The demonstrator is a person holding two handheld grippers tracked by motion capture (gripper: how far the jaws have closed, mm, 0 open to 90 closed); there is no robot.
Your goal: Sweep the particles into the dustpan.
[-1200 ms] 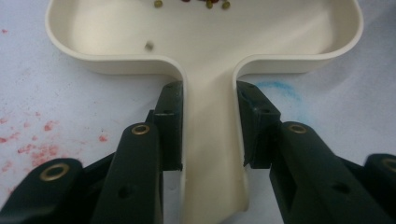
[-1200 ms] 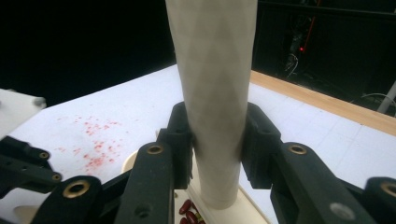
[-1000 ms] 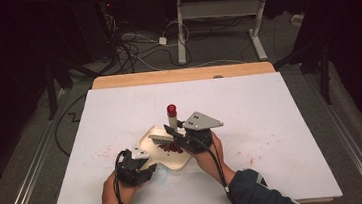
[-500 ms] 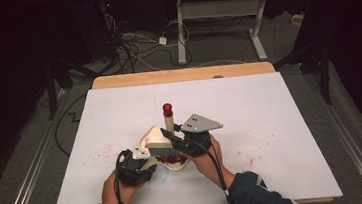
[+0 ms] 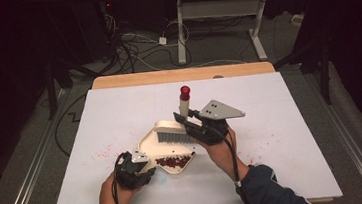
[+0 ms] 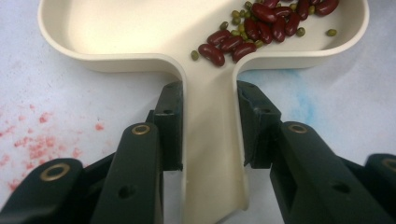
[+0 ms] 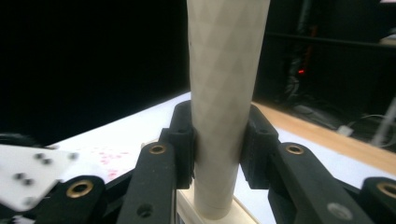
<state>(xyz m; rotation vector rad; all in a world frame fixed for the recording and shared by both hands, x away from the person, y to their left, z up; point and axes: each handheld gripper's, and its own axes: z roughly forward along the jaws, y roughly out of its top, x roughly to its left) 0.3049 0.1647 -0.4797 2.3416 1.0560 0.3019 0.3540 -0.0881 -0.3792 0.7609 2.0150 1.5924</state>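
On the white surface (image 5: 281, 122), the left tongs (image 6: 208, 140) lie low and level, clamped on the dustpan (image 5: 165, 146) handle; beans (image 6: 261, 25) sit inside. Right tongs (image 7: 217, 140), raised above the pan, grip the brush (image 5: 179, 130) handle upright.

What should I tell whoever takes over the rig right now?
Left gripper: shut on the dustpan handle, holding the cream dustpan flat on the white table.
Right gripper: shut on the brush handle; the brush, with its red-capped handle upright, has its bristles over the pan's open edge.
Done: kidney beans and a few small green beans lie in the pan near its back wall.
Left: I cannot make out loose beans on the table, only red stains; check, then empty the pan.
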